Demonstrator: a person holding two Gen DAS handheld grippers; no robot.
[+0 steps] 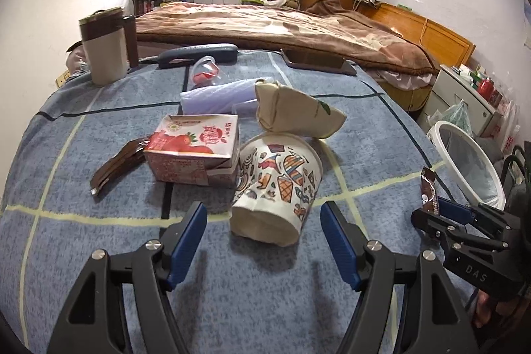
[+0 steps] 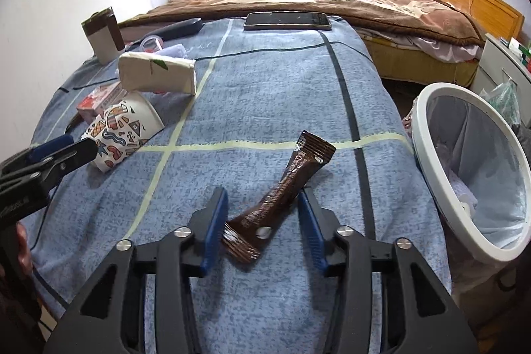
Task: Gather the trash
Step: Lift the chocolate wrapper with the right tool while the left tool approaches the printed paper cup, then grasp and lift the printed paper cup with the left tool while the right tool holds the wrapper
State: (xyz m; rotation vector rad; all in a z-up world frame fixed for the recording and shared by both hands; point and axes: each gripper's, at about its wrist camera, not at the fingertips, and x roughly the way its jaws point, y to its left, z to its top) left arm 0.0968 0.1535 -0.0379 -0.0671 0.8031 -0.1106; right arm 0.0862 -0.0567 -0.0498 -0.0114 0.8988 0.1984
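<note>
The right gripper (image 2: 262, 204) fills the lower middle of the right wrist view; its jaws stand part open with a brown snack wrapper (image 2: 285, 188) slanting between them, its crimped lower end touching the left blue pad while the right pad lies just beside it. Whether the wrapper is gripped or only resting there, I cannot tell. The white trash bin (image 2: 428, 155) with a clear liner sits at the right edge of that view, beside the blue-covered bench (image 2: 265, 88).

In the left wrist view the left gripper (image 1: 264, 218) hangs at the bottom centre, jaws wide open and holding nothing. A patterned paper cup (image 1: 278, 188) lies on its side between and just ahead of the 2 tips. Above it to the left rests a strawberry milk carton (image 1: 192, 151), touching the cup, with a second brown wrapper (image 1: 116, 165) left of that. A cream tissue pack (image 1: 295, 108) leans over the cup's rim. A beige tumbler (image 1: 104, 48) stands upright at the upper left, and a phone (image 2: 287, 20) lies at the bench's far edge in the right wrist view
</note>
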